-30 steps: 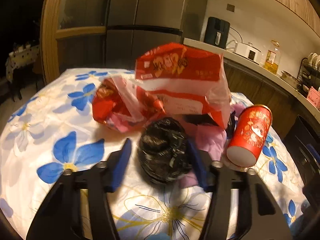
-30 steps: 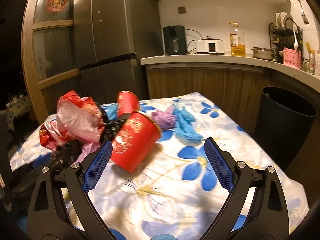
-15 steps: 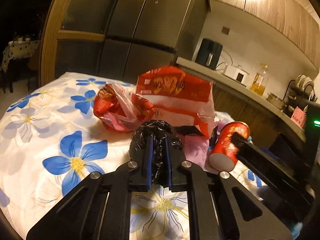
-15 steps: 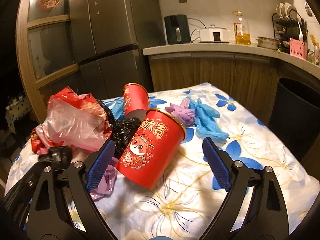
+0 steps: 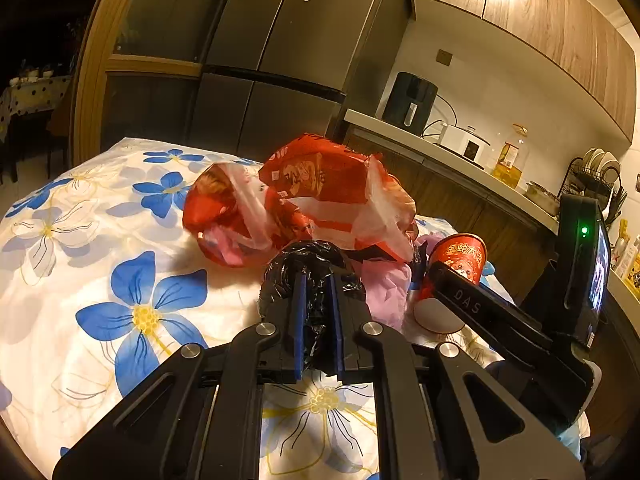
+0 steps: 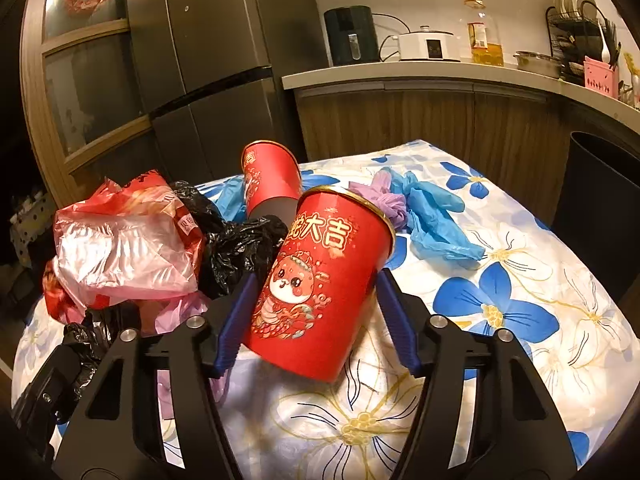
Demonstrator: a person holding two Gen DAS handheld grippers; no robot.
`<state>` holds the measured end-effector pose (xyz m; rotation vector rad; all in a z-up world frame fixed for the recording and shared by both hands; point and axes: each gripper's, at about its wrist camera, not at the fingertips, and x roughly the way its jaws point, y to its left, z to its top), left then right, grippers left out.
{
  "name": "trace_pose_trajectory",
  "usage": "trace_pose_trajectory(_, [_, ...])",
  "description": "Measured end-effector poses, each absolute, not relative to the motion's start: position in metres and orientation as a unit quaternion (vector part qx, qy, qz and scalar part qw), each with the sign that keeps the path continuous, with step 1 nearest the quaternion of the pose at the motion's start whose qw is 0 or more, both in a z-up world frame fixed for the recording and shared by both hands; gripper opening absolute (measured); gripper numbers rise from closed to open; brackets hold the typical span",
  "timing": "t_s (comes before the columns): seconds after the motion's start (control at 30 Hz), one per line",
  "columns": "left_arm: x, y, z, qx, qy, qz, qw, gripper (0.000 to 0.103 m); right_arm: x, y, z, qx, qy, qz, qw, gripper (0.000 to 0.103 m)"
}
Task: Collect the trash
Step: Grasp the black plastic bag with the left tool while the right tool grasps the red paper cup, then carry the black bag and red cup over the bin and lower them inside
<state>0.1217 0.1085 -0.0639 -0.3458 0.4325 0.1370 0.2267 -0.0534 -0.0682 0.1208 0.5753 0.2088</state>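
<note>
Two claws worked over the flowered surface (image 6: 520, 264) at once. The left claw (image 5: 318, 312) was clamped on a crumpled black plastic bag (image 5: 308, 264), its blue pads pinching the wad between them, with the bulk of the bag bulging just ahead of the tips. Beyond that claw lay a heap of red and clear plastic wrappers (image 5: 304, 196), touching the black bag's far side. To its right sat a pink piece of plastic (image 5: 386, 288).

The right claw (image 6: 314, 316) straddled a red paper cup (image 6: 320, 284) that lay tilted, base toward the claw and gold rim pointing away. Its jaws had just been closing around the cup; the left pad lay against the cup's side, while I could not tell whether the right pad touched, so a firm grip was not certain. Ahead of this claw stood a second red cup (image 6: 270, 176), behind the first. Ahead and to the right lay a purple wad (image 6: 386, 200) and blue gloves (image 6: 432, 216). Left of the claw spread more black plastic (image 6: 236, 248) and the wrapper heap. Far right, off the surface, stood a dark bin (image 6: 600, 208).
</note>
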Motion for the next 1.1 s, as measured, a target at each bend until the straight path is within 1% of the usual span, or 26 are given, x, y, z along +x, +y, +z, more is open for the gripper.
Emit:
trace_pose_trajectory(0.23, [0.119, 0.107, -0.063, -0.164, 0.213, 0.065, 0.961, 0.011, 0.216, -0.063, -0.064, 0.056, 0.271, 0.098, 0.956, 0.048])
trace_pose_trajectory(0.4, [0.116, 0.100, -0.059, -0.153, 0.216, 0.061, 0.962, 0.010, 0.207, -0.083, -0.060, 0.062, 0.269, 0.089, 0.957, 0.046])
trace_pose_trajectory(0.7, [0.100, 0.075, -0.046, -0.129, 0.212, 0.059, 0.967, 0.010, 0.177, -0.122, -0.046, 0.070, 0.247, 0.084, 0.963, 0.046])
trace_pose_trajectory(1.1, [0.099, 0.006, -0.022, -0.093, 0.196, 0.011, 0.976, 0.010, 0.138, -0.185, -0.027, 0.080, 0.203, 0.083, 0.972, 0.046])
